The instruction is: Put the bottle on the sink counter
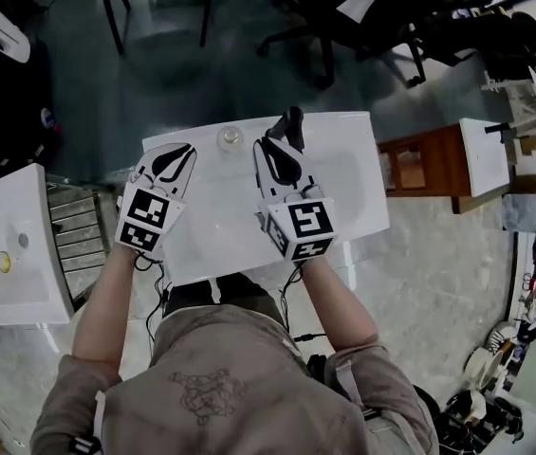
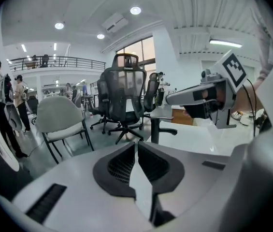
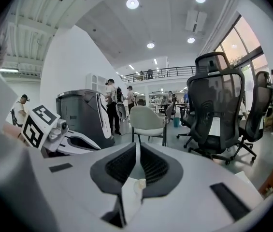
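Observation:
A small clear bottle [image 1: 231, 137], seen from above, stands near the far edge of the white sink counter [image 1: 353, 211]. It sits between my two grippers and neither one touches it. My left gripper [image 1: 180, 152] [image 2: 136, 146] hangs to its left, jaws shut with nothing between them. My right gripper [image 1: 275, 146] [image 3: 137, 146] hangs to its right, beside the dark faucet [image 1: 291, 124], and is also shut and empty. A small clear round thing [image 3: 138, 183] shows through the slit under the right jaws. Both grippers are held above the counter and point slightly downward.
A second white sink unit [image 1: 7, 254] stands at the left. A wooden cabinet [image 1: 419, 164] is to the right of the counter. Office chairs [image 2: 124, 100] and a grey chair [image 3: 148, 120] stand beyond the counter, with people further back.

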`<state>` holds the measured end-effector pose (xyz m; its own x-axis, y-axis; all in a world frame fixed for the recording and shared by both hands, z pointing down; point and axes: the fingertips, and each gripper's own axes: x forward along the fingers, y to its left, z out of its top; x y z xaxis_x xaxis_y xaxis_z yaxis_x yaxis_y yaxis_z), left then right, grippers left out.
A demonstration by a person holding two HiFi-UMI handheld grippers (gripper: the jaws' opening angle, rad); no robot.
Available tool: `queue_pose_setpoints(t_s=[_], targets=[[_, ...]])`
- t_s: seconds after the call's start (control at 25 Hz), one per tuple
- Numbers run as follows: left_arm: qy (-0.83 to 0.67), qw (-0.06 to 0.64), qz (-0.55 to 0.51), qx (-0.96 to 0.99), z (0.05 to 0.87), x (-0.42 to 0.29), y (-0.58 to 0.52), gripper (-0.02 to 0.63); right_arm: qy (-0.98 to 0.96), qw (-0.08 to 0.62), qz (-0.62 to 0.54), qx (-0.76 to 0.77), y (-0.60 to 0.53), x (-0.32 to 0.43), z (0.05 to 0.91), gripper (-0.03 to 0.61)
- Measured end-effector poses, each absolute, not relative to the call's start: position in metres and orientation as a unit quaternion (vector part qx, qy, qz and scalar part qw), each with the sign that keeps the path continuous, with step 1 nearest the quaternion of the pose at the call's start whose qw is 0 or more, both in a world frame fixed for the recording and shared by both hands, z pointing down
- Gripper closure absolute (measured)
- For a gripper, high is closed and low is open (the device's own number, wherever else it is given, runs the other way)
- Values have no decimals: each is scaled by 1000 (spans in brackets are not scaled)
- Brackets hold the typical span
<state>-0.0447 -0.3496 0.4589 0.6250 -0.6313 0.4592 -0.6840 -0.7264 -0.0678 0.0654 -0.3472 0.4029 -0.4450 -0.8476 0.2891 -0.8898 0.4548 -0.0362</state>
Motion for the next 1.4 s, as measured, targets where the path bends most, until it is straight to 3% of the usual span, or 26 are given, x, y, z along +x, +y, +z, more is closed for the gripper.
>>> queue_pose_setpoints(t_s=[0.2, 0.92, 1.16, 1.4], targets=[[-374, 74, 197, 903, 422, -50, -340, 588, -854, 91, 70, 507, -324, 62, 351, 534], [-413, -70, 97, 903, 279, -50, -287, 589, -860, 10, -24, 509, -236, 88, 221, 541], [-437, -120, 100, 886, 261, -57, -267, 589, -868, 10, -35, 496, -216, 83, 212, 541], [-446, -111, 101, 882, 267, -60, -254, 589, -869, 15, -19, 493, -204, 81, 224, 541]])
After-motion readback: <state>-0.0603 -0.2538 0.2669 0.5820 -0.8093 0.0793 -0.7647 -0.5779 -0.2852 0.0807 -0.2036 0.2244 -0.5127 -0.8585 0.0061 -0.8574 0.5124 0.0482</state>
